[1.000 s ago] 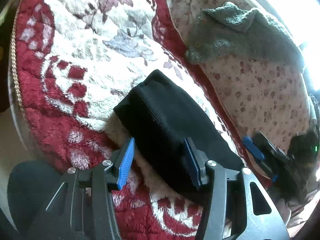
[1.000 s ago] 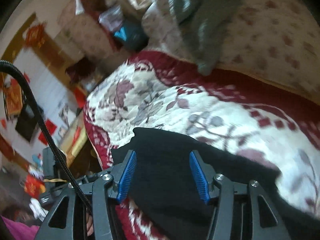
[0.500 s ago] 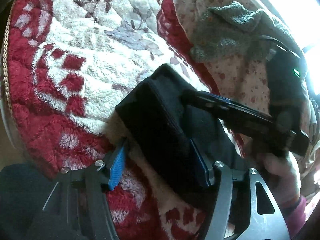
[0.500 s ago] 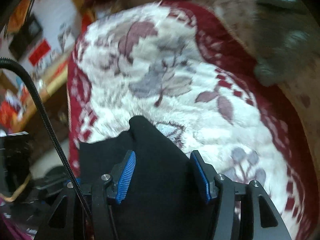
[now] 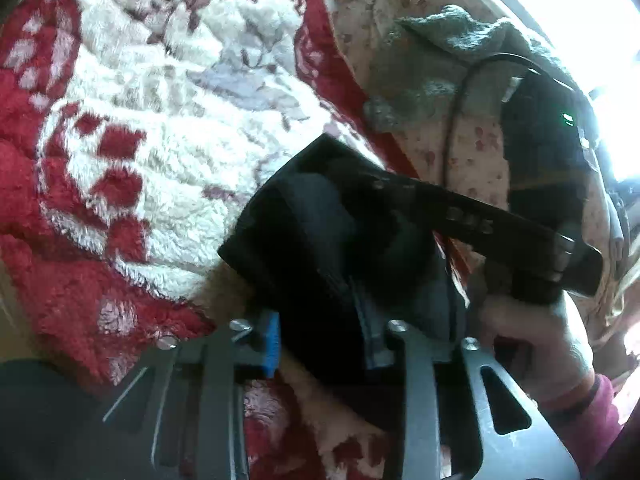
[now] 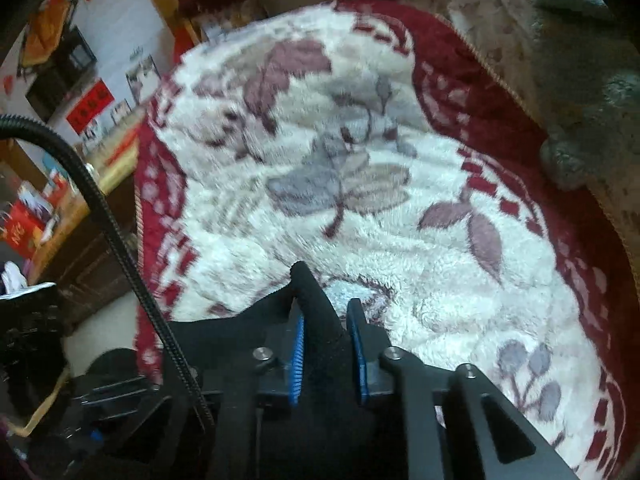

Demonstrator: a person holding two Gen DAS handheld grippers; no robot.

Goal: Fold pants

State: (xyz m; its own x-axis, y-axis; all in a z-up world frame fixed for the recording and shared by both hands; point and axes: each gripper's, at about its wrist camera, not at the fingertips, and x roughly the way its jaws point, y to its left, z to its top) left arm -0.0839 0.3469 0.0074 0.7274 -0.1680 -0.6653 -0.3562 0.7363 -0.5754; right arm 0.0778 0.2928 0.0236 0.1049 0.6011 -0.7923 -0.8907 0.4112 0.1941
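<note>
I hold the black pants [image 5: 320,240] with both grippers. The pants are already bunched into a thick dark bundle, lying on the fluffy red and white blanket [image 5: 160,120] on the bed. My left gripper [image 5: 320,332] has the near end of the bundle between its jaws, and the jaws are closing on it. My right gripper [image 6: 326,356] has a raised ridge of the cloth between its blue pads, and its jaws are closing too, with only a narrow gap left, full of cloth.

To do this step well, I think I should squeeze until both grips are firm, so no layer slips out. Then I should lift both ends together and keep them level, so the fold stays neat. I should pinch all the layers, not just the top one. The grey towel [image 5: 440,52] lies well apart, so it should not get in my way
</note>
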